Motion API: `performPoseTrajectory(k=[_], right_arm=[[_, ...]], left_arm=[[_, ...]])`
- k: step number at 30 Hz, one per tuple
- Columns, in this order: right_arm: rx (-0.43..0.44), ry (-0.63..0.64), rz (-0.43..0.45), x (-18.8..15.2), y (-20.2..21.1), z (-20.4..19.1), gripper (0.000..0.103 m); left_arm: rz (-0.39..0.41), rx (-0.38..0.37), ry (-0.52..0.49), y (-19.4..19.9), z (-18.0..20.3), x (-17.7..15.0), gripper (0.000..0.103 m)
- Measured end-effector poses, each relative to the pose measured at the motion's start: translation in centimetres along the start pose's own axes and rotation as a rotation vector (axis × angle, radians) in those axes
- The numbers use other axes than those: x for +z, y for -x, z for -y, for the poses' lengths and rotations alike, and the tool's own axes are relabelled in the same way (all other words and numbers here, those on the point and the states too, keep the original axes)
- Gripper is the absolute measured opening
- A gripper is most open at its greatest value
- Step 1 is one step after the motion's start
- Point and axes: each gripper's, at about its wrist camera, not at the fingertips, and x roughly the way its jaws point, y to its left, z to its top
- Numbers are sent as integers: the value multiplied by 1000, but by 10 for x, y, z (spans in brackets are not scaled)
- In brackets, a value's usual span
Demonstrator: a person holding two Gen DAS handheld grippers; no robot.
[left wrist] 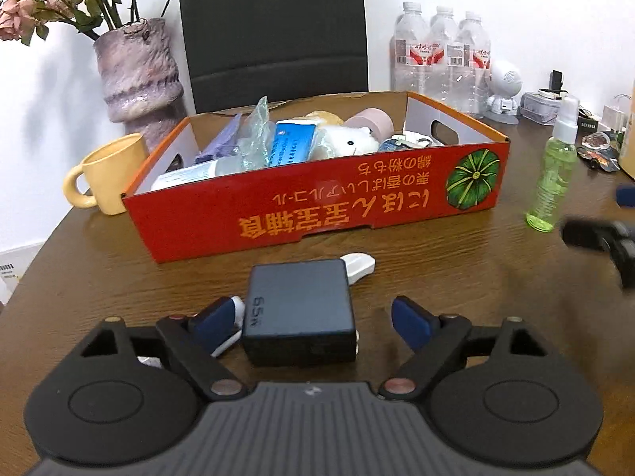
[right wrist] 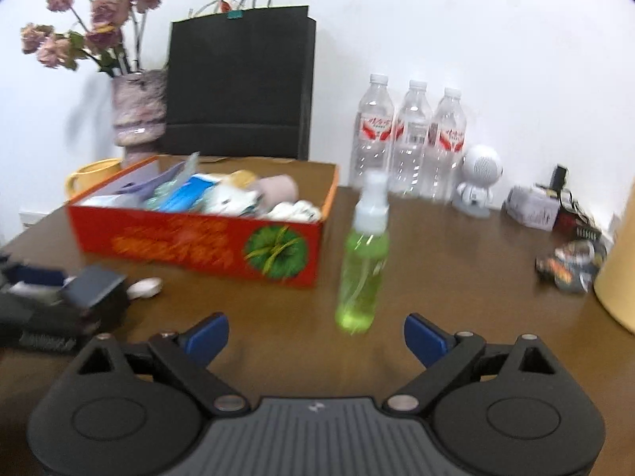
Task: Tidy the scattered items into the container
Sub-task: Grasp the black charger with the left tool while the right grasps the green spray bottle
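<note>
A red cardboard box (left wrist: 317, 206) holding several items stands on the brown table; it also shows in the right wrist view (right wrist: 198, 244). A dark blue charger block (left wrist: 299, 309) lies between the fingers of my open left gripper (left wrist: 313, 319), not clamped, with a white plug piece (left wrist: 359, 263) behind it. A green spray bottle (right wrist: 363, 261) stands upright to the right of the box, just ahead of my open, empty right gripper (right wrist: 315, 335). The bottle also shows in the left wrist view (left wrist: 553, 174). The charger block (right wrist: 95, 289) and left gripper appear at the left of the right wrist view.
A yellow mug (left wrist: 107, 172) and a vase of dried flowers (left wrist: 137, 71) stand left of the box. Three water bottles (right wrist: 410, 139), a white robot figure (right wrist: 478, 182) and small clutter (right wrist: 571, 263) sit at the back right. A black bag (right wrist: 240, 79) stands behind the box.
</note>
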Motion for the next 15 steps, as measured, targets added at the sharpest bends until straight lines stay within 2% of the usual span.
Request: performPoseTrajectory(k=[2,3,4,5,6,7,10,12,15], right_arm=[[3,11,16,9,-18,7,94],[8,19,21,12,-31,8,92],[-4,29,16,15,-43,9,85],[-26,37,1,17,-54,9,66],[-59,33,-23,18,-65,9,55],[-95,16,-42,18,-74,11,31],[-92,-73,-28,13,-72,20,30],[-59,-117,-18,9,-64,24,30],[-8,-112,14,10,-49,17,30]], left_arm=[[15,4,0,-4,0,0,79],[23,15,-8,-6,0,1,67],[33,17,-17,-8,0,1,64],[38,9,-9,-9,-2,1,64],[43,14,-3,-9,-2,0,64],[47,19,3,-8,-2,0,64],[48,30,2,-1,0,-5,63],[44,1,26,6,-3,-7,63],[29,-46,89,15,-11,-7,62]])
